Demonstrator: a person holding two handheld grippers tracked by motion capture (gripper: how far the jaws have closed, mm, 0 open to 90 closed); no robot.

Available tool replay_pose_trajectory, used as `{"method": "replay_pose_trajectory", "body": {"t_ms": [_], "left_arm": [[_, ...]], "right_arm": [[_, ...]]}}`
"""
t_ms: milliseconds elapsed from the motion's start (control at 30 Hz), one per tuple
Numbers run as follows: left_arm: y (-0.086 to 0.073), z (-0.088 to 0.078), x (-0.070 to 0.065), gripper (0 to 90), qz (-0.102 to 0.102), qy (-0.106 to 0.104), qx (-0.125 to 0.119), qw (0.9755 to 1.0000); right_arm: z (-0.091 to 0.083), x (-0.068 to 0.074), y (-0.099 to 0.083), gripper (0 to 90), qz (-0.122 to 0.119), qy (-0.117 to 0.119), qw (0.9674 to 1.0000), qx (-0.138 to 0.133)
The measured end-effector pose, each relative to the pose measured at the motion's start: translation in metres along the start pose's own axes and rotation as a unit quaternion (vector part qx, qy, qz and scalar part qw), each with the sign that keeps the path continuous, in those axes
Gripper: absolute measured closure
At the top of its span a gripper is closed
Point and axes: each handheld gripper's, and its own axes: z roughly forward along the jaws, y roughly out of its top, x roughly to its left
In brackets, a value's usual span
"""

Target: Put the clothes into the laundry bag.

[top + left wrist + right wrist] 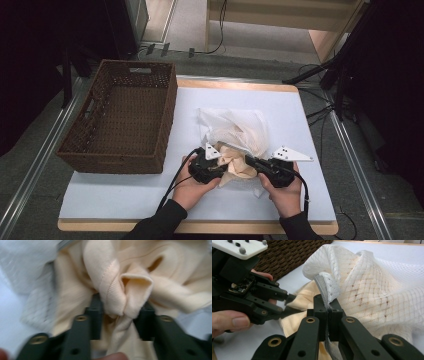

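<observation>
one white mesh bag (235,125) with one cream garment (239,165) spilling out, mid-bench near front edge of bench (125,195). right tongs (329,311) pressed together, pinching grey bag rim. left tongs (121,312) pinching bunched cream garment fold. one wicker basket (122,117) at left edge; open bench front-left and far right.

High view up above the person's side, looking forward and down over the whole table (125,197), each gripper view riding right behind its own jaws, super close, all three sharing the cream cloth (239,165) and mesh bag (235,127)
</observation>
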Motion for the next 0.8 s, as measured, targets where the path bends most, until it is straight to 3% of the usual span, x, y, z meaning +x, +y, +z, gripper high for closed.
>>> {"method": "replay_pose_trajectory", "body": {"t_ms": [67,100,167,233,300,367,400,467,500,600,700,733,800], "left_arm": [[0.008,-0.002,-0.006,75.8,-0.028,-0.043,-0.017,0.9985],[0.013,-0.003,-0.01,76.1,-0.02,-0.052,-0.023,0.9982],[0.023,-0.002,-0.016,76.2,-0.012,-0.043,-0.036,0.9984],[0.029,0.002,-0.013,75.9,-0.027,-0.03,-0.049,0.998],[0.029,0.016,-0.002,75.5,-0.044,0.02,-0.052,0.9975],[0.023,0.034,0.01,74.9,-0.071,0.03,-0.032,0.9965],[0.02,0.039,0.014,73.9,-0.081,0.015,-0.036,0.9959],[0.022,0.035,0.012,72.2,-0.076,0.016,-0.033,0.9964],[0.023,0.028,0.009,69.0,-0.062,0.014,-0.035,0.9974],[0.02,0.005,0.005,53.4,-0.035,0.0,-0.05,0.9981],[0.012,-0.016,0.009,42.8,-0.029,0.006,-0.066,0.9974],[0.008,-0.02,0.01,39.3,-0.026,0.019,-0.06,0.9977],[0.001,-0.017,0.013,33.9,-0.026,0.013,-0.045,0.9986]], "right_arm": [[0.0,0.002,0.0,88.6,0.004,0.004,1.0,-0.002],[0.0,0.003,0.001,88.6,0.01,0.01,0.9999,-0.004],[-0.003,0.007,0.005,88.6,0.014,0.01,0.9998,-0.008],[-0.007,0.01,0.008,88.6,0.013,0.009,0.9998,-0.014],[-0.01,0.01,0.009,88.6,0.013,0.011,0.9997,-0.017],[-0.01,0.008,0.007,88.6,0.014,0.015,0.9997,-0.012],[-0.009,0.008,0.006,88.6,0.012,0.016,0.9998,-0.008],[-0.006,0.006,0.002,88.5,0.01,0.012,0.9999,0.001],[-0.006,0.005,0.002,88.5,0.009,0.01,0.9999,0.003],[-0.005,0.0,-0.001,88.5,0.016,0.002,0.9999,0.005],[-0.005,-0.003,-0.001,88.5,0.019,-0.001,0.9998,0.005],[-0.005,-0.004,-0.001,88.5,0.02,-0.001,0.9998,0.006],[-0.004,-0.004,-0.002,88.5,0.02,-0.002,0.9998,0.006]]}}
